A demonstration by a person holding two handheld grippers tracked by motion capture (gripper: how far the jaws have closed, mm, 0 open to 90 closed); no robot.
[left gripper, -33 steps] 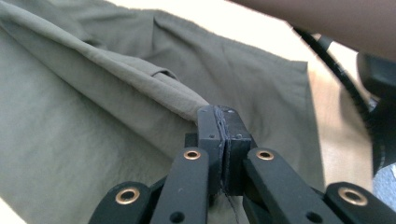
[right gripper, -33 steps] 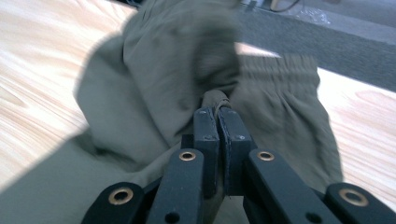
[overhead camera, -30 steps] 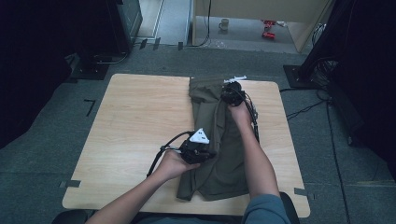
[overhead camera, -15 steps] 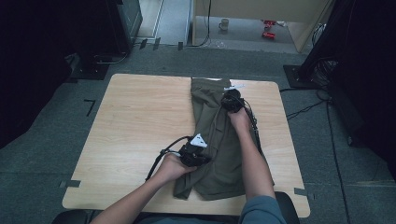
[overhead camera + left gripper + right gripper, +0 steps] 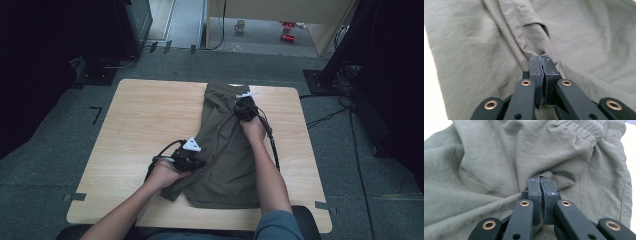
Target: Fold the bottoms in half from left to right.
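Both your grippers pinch the olive shorts (image 5: 227,150) lying mid-table (image 5: 140,115), left gripper (image 5: 540,58) at a side fold, right gripper (image 5: 540,178) near the waistband, apparently mid-fold; next, likely lay the fabric flat and release.

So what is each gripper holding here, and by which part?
Both pinch the olive shorts: the left gripper on a fold near a pocket flap, the right gripper on a fold just below the elastic waistband.

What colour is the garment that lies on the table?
Olive green, plain, without pattern. The garment shows best in the right gripper view.
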